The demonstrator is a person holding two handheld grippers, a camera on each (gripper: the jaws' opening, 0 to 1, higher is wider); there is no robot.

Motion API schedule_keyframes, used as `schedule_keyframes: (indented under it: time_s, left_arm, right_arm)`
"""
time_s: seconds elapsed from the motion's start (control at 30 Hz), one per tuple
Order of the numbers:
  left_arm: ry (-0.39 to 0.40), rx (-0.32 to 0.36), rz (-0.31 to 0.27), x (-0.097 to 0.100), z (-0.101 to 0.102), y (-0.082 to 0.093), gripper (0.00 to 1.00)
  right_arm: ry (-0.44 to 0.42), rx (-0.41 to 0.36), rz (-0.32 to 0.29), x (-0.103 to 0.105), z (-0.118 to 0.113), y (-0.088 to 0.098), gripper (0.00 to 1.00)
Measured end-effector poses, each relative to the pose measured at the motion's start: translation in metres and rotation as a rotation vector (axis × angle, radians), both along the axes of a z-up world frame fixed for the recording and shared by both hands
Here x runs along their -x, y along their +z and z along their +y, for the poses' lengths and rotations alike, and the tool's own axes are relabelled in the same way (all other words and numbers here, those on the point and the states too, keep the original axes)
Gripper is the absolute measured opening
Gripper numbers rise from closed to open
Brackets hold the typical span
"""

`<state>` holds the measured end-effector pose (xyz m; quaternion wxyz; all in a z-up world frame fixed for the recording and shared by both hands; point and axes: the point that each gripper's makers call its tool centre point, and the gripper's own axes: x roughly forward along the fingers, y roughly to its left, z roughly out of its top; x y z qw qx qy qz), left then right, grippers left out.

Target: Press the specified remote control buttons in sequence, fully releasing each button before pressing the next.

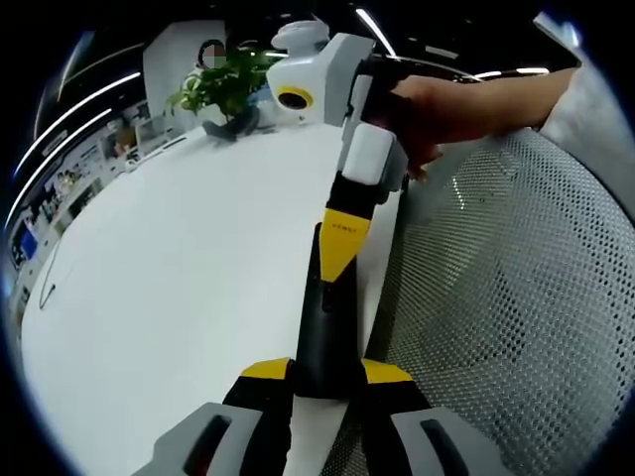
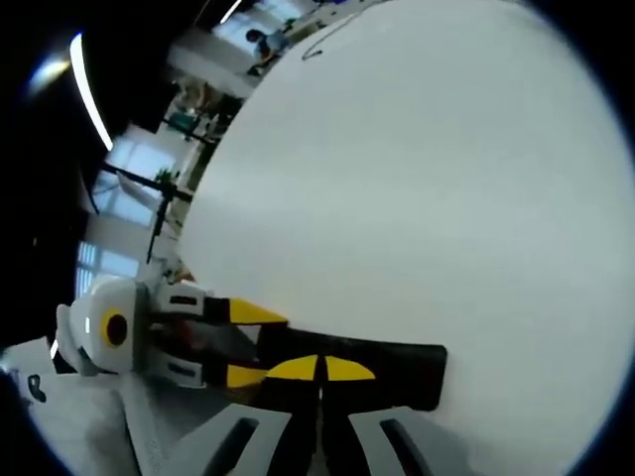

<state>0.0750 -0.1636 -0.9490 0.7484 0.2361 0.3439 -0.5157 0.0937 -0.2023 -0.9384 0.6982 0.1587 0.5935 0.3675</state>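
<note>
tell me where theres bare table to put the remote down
The white table is bare from the remote out to the potted plant at its far end. It is crowded at the table edge by the mesh chair: the left gripper and right gripper both meet at the remote there.

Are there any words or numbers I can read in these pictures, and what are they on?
None can be read.
Yellow tip of the right tool: a small dark mark, too small to read.
Black remote control: no readable labels or button marks in either view.
Wall displays far behind the white table: too blurred to read.
</note>
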Motion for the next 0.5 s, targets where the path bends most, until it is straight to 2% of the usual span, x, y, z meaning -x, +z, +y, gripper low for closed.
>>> schedule_keyframes:
  time_s: [0.23,0.37,0.5]
  left_arm:
    - [-0.001,-0.001,-0.001,-0.0001,0.0001,-0.0001,0.25]
    - [0.000,-0.002,-0.002,-0.0001,0.0001,0.0000,0.25]
    - [0.000,-0.003,-0.002,0.0000,0.0002,-0.0001,0.25]
  right_arm:
    - [0.008,0.002,-0.011,0.0000,0.0007,0.0004,0.00]
    - [0.044,0.027,-0.048,0.0014,0.0021,0.0025,0.00]
    - [0.035,0.031,-0.044,0.0004,-0.0023,0.0028,0.00]
